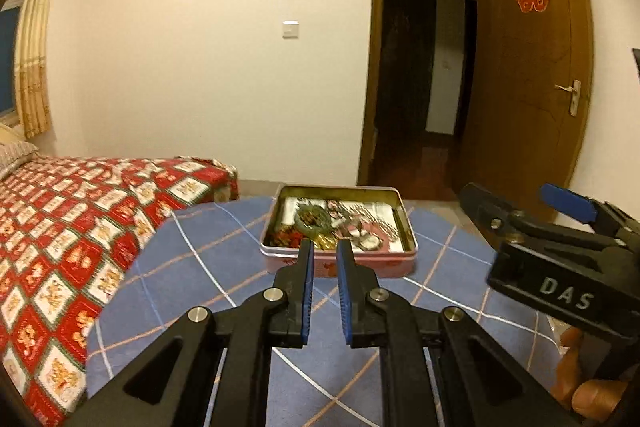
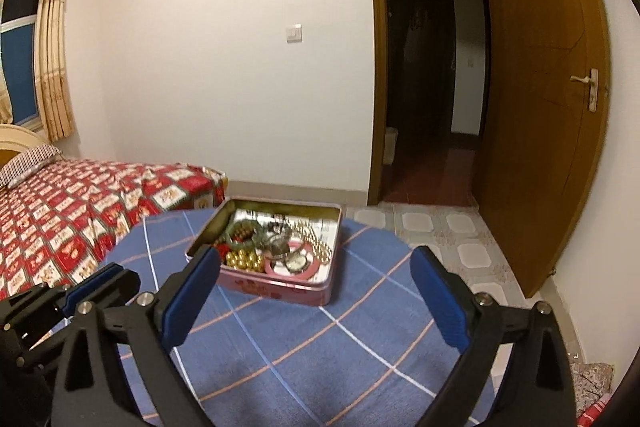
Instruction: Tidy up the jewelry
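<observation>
Left wrist view: your left claw has its black arms and ribbed blue pads nearly pressed together, only a narrow slit between them, nothing pinched. Just past its tips sits the tin, a shallow rectangular metal box with rounded corners, pinkish-red outside, dull gold inside, lid off. It rests on the worktop, round and covered with a blue cloth crossed by white and orange lines. Contents are blurred here: a greenish ring shape, some gold, some red, white paper lining. At the right edge your right claw shows from the side, black body with raised letters, one blue pad up top; your fingers wrap the handle below.

Right wrist view: your right claw is spread wide, blue pads well apart, nothing held. The tin lies ahead, between the two fingers as framed but beyond the tips, not touched. This view is sharper on the jewelry: green bead bracelet, gold beads, a string of pearls, a wristwatch on a pink ring. It also shows pale patterned floor tiles past the worktop. The left claw pokes in at lower left.
</observation>
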Demonstrator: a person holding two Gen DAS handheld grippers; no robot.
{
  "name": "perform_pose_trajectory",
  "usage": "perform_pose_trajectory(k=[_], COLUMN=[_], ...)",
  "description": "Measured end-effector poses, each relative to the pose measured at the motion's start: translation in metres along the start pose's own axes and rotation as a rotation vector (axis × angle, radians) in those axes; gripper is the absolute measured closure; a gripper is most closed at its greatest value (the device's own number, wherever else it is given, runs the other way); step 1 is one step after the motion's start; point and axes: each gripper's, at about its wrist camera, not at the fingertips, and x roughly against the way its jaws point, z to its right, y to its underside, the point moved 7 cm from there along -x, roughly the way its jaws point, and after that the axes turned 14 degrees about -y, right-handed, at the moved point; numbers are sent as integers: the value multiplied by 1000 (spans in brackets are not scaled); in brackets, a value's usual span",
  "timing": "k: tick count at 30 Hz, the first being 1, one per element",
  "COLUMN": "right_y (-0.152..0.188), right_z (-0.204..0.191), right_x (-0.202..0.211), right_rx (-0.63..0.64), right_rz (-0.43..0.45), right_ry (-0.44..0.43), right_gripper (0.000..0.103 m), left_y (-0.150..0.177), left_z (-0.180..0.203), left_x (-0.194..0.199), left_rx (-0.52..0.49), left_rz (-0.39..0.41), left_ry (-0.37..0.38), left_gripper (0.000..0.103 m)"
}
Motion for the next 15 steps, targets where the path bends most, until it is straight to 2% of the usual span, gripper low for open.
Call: perform_pose_trajectory(k=[5, 7, 9, 10, 11, 15], right_y=[-11, -13, -15, -15, -15, -14], right_z=[-4, -5, -5, -5, -5, -5], right_x=[15, 17, 17, 17, 16, 16], right_rx=[10, 5, -2, -3, -2, -2], right_rz=[52, 64, 68, 68, 68, 68], right_ry=[4, 5, 2, 0, 1, 0], right_gripper=[1, 1, 1, 1, 1, 1], left_y=[-6, -7, -8, -9, -10, -14], left_z=[-6, -8, -11, -13, -14, -15], left_x=[10, 12, 13, 15, 17, 21], left_rx=[22, 32, 50, 58, 64, 40], left_rz=[35, 39, 46, 56, 71, 86], left_ry=[-10, -11, -10, -13, -18, -57], left_gripper=[89, 78, 47, 41, 38, 36])
